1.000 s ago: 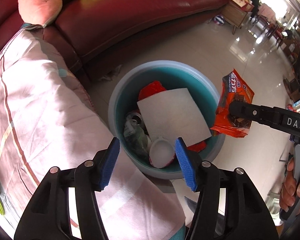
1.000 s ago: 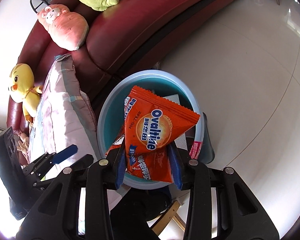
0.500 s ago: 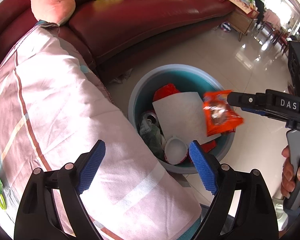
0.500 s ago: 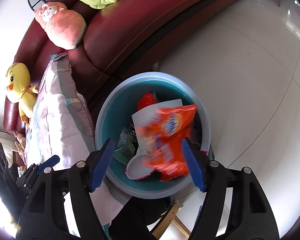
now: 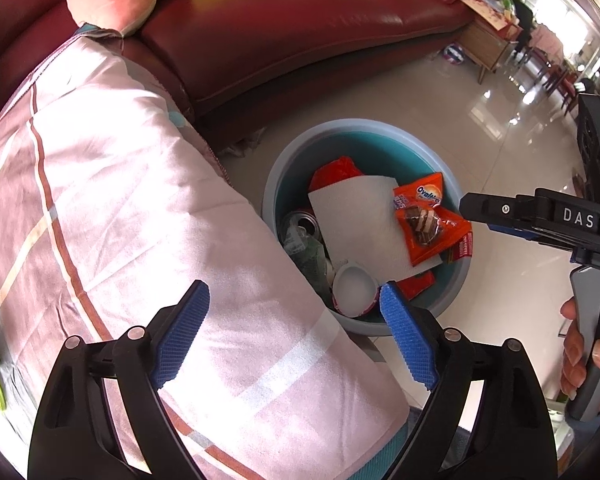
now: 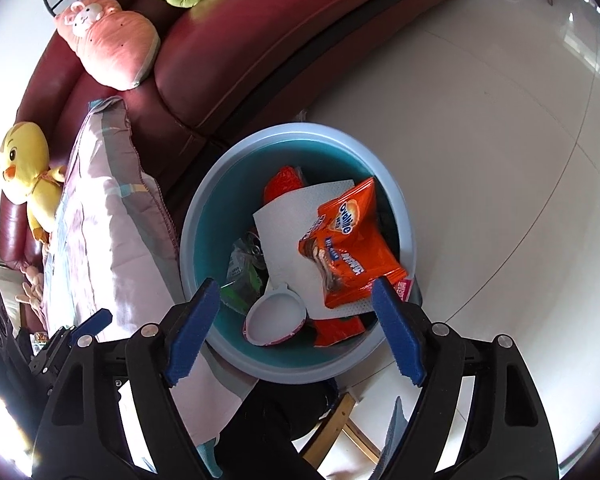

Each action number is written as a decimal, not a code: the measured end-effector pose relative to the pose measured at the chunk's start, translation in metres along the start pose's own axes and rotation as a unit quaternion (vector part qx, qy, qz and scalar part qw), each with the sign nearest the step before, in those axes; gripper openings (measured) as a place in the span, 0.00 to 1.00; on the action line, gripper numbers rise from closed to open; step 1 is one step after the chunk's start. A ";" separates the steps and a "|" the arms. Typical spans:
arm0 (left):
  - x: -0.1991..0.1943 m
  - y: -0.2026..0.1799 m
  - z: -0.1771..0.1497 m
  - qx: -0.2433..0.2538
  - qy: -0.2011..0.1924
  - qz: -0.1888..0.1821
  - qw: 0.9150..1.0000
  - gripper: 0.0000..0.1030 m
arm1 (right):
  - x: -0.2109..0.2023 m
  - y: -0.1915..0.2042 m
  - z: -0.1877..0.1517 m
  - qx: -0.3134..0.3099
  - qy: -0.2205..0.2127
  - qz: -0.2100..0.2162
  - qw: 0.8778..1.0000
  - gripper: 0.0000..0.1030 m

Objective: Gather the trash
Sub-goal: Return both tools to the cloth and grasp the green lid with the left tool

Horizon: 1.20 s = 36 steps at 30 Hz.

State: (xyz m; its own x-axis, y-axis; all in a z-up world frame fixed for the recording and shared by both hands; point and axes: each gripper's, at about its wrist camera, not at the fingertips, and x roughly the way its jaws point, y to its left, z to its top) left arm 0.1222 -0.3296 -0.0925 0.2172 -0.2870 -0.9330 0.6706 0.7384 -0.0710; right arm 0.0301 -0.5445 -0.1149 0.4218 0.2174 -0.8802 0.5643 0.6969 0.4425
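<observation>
Wrapper — below right hand-held gripper

Snack packet left right gripper, now in bin; jaws opening, empty.

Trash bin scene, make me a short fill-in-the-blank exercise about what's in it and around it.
1. The orange Ovaltine packet lies inside the round ____ bin.
2. Under the packet lies a white sheet of ____.
3. The bin stands on the floor beside a dark red ____.
4. A ____ duck plush sits on the sofa.

Missing words: blue; paper; sofa; yellow
</observation>
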 end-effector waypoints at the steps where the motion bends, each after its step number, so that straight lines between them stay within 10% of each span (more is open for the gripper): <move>1: -0.002 0.001 -0.001 -0.001 -0.001 -0.001 1.000 0.86 | -0.001 0.002 -0.001 -0.002 0.001 -0.001 1.000 0.75; 19: -0.056 0.054 -0.044 -0.047 -0.038 0.005 0.998 0.93 | -0.008 0.079 -0.040 -0.074 0.015 -0.010 0.997 0.81; 36: -0.102 0.197 -0.143 -0.175 -0.060 0.052 0.981 0.95 | 0.034 0.219 -0.091 -0.191 0.076 -0.007 0.979 0.83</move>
State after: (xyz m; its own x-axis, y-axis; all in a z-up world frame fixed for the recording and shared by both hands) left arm 0.1313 -0.0675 -0.0616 0.3679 -0.2531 -0.8948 0.3604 0.9258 -0.1137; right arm 0.1034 -0.3226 -0.0635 0.2900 0.2846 -0.9137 0.2501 0.8990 0.3594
